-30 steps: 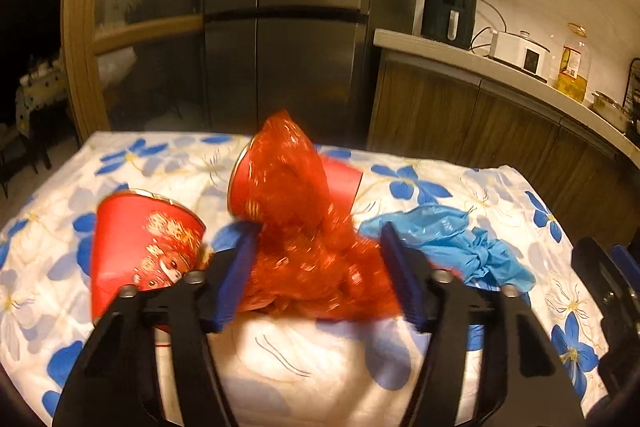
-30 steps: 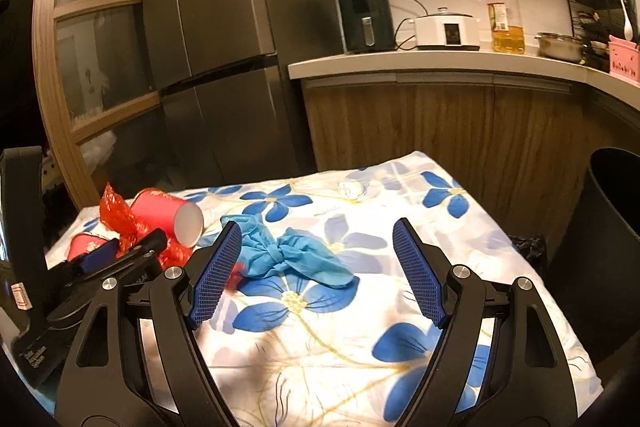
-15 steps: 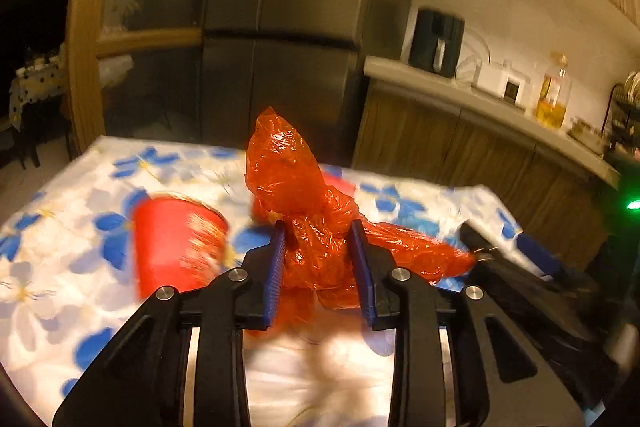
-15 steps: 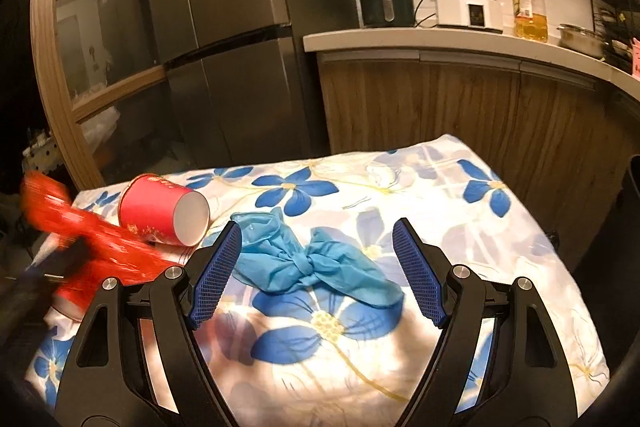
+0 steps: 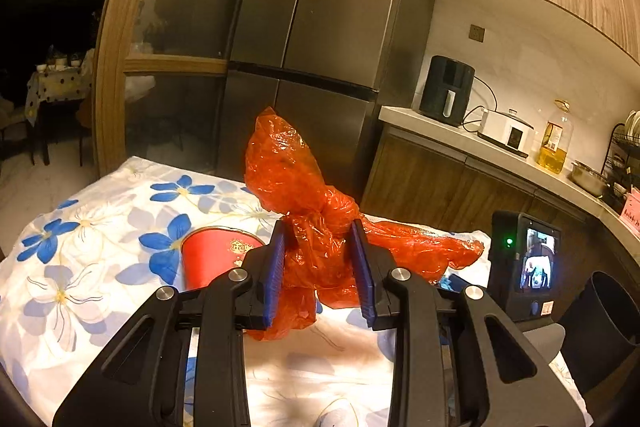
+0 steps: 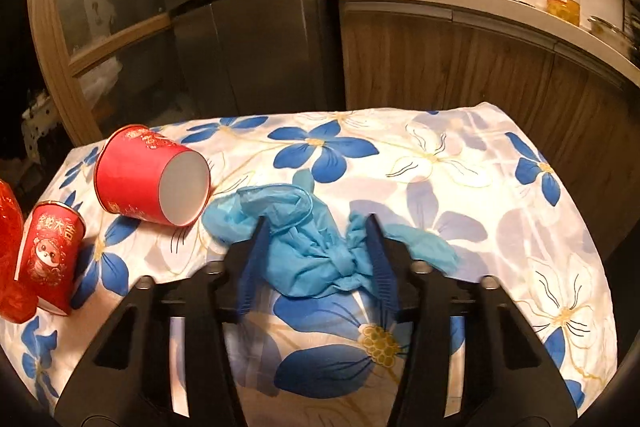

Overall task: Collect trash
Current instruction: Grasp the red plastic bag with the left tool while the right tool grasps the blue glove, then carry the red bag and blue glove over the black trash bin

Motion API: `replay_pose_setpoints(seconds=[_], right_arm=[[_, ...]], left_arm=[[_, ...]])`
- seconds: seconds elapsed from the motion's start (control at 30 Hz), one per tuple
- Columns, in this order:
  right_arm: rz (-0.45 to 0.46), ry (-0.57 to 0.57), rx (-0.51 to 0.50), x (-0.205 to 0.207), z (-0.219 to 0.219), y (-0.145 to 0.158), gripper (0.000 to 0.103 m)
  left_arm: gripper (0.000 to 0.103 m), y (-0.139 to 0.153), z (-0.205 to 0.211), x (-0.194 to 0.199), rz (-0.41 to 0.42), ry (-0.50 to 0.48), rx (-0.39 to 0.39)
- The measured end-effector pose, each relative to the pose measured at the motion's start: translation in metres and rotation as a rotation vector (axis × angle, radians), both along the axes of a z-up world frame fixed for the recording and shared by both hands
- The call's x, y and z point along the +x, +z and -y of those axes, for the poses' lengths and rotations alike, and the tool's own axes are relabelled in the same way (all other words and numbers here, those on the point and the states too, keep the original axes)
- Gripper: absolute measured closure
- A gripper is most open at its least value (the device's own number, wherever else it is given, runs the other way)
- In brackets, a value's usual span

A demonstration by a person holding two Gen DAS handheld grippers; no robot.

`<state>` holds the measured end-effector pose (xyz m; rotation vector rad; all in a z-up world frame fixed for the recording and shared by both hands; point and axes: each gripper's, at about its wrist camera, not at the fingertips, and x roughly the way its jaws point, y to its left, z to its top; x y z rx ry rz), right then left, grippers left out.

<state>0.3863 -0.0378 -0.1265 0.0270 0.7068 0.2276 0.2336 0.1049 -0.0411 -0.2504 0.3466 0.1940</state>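
We hold a crumpled red plastic bag [image 5: 304, 227] in the left gripper [image 5: 320, 271], its blue fingers [image 5: 274, 275] pressed narrow into the film, with the bag lifted clear above the floral tablecloth [image 5: 100, 227]. Loose tails of it hang below the jaws and trail off to the right. Well to the right and lower down stands a dark bin [image 5: 600, 323], which we judge to be where this goes.

The right gripper [image 6: 316, 255] is down over the crumpled blue gloves [image 6: 308, 247] near the middle of the cloth, one finger on each side of the bundle. The gap between the fingers is medium; they look to be at the edges of the glove, but we cannot tell whether they grip yet.

To do this well, we keep the left squeeze firm, since thin film slips easily, and carry the bag high enough that the hanging tail does not drag. On the right, we close on the knotted thick part of the gloves, not a loose finger, and keep the tips just off the cloth so we do not pinch fabric and pull it.

A red paper cup [image 6: 154, 181] lies on its side to the far left of the gloves, and a second red cup [image 6: 50, 259] stands nearer, at the left edge; both remain to be collected.
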Motion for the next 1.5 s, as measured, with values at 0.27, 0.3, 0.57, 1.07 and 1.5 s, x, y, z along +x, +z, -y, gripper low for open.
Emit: replay_pose_setpoints(seconds=[0.27, 0.3, 0.57, 1.07, 1.5], right_arm=[[0.042, 0.046, 0.058, -0.015, 0.005, 0.011, 0.099], [0.056, 0.044, 0.065, -0.019, 0.007, 0.015, 0.100], [0.155, 0.027, 0.115, -0.068, 0.041, 0.049, 0.101], [0.284, -0.063, 0.116, -0.148, 0.117, 0.099, 0.102], [0.353, -0.200, 0.115, -0.185, 0.201, 0.119, 0.102]], left_arm=[[0.072, -0.002, -0.002, -0.001, -0.010, 0.003, 0.001], [0.072, -0.002, -0.002, -0.002, -0.011, 0.004, 0.005], [0.072, 0.003, 0.011, -0.016, -0.017, -0.001, 0.027], [0.072, 0.021, 0.086, -0.040, -0.004, -0.113, 0.053], [0.072, 0.031, 0.166, -0.043, 0.017, -0.245, 0.093]])
